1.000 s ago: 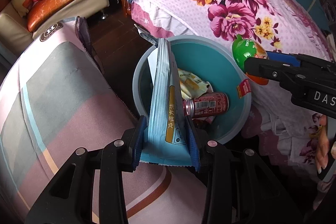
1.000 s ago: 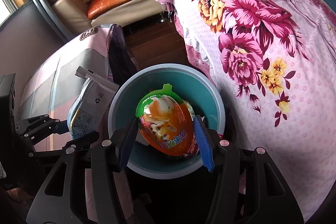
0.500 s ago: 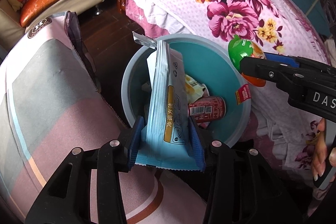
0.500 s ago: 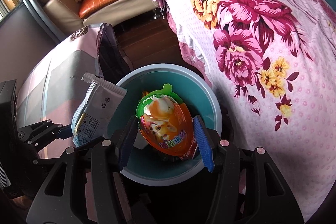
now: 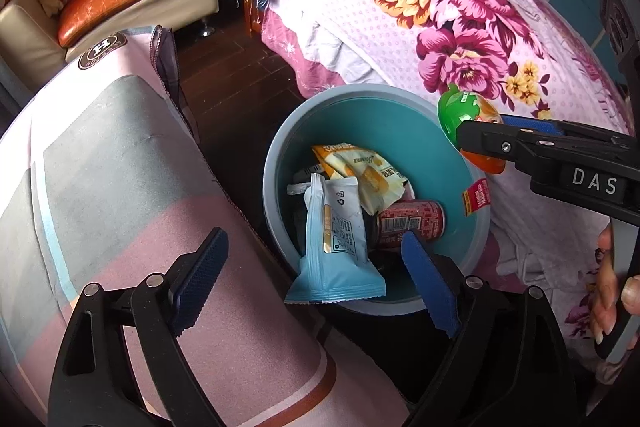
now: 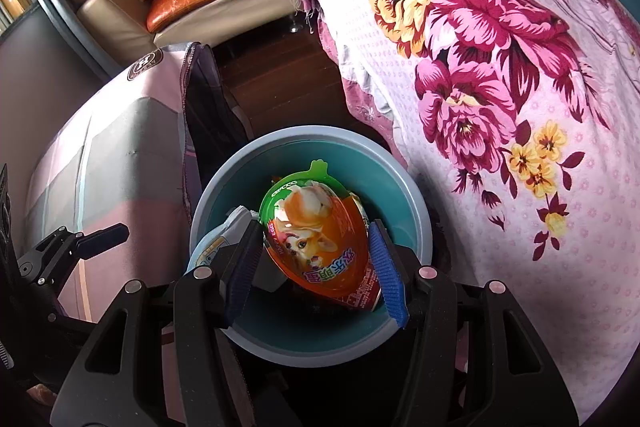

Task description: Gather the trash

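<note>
**Pouch dropped, egg pack next**

The left claw had just been opening and stood spread wide, the blue pouch loose between its pads, leaning on the near rim of the bin. The right claw was pinching the egg-shaped snack pack, right over the bin's opening. Best bet, I'd say: hold it over the middle, then release, so it can't catch the rim.

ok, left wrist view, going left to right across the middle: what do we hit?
Striped cushion → bin near rim → blue pouch → red can → egg-shaped pack in the right gripper → floral bedspread.
</note>
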A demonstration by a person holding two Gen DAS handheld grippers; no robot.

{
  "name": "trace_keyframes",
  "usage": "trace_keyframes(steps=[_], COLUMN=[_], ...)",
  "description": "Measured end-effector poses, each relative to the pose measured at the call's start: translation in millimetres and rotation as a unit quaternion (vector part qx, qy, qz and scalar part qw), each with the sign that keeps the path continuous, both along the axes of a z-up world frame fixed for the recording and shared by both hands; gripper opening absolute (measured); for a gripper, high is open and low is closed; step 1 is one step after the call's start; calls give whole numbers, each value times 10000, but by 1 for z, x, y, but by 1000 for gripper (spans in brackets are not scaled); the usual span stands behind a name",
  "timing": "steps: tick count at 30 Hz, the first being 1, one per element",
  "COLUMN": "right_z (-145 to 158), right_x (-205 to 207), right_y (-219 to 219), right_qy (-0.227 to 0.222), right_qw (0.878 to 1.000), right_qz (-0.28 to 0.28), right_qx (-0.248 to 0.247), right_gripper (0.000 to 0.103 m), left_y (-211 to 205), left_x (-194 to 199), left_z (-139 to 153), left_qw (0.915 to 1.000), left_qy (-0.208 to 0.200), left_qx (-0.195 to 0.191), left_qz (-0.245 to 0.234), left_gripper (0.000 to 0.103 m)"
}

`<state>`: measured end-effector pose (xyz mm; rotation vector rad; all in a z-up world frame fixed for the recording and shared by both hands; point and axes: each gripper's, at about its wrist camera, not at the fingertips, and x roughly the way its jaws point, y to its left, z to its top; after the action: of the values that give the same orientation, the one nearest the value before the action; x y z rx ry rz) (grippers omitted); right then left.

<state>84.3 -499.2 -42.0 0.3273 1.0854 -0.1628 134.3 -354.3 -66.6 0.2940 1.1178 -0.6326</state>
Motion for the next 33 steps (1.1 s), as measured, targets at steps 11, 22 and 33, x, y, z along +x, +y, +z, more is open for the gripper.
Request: trace_keyframes(steps=[11, 22, 33], right_z=[-2, 10, 32], right_x=[8, 9, -21], right_y=[14, 28, 55], right_qy=[131, 134, 115], right_qw=[9997, 9994, 9981], right_qz=[128, 205, 283], right_qx=[-133, -247, -536], right_gripper=[53, 79, 93], left_y=[19, 35, 68], left_x=[8, 6, -15], left_z=[0, 5, 26], left_qw=[9996, 9989, 9973], left_qy=[85, 135, -23], left_qx=[-85, -116, -79], left_qz=[252, 436, 727], left_gripper=[90, 93, 96])
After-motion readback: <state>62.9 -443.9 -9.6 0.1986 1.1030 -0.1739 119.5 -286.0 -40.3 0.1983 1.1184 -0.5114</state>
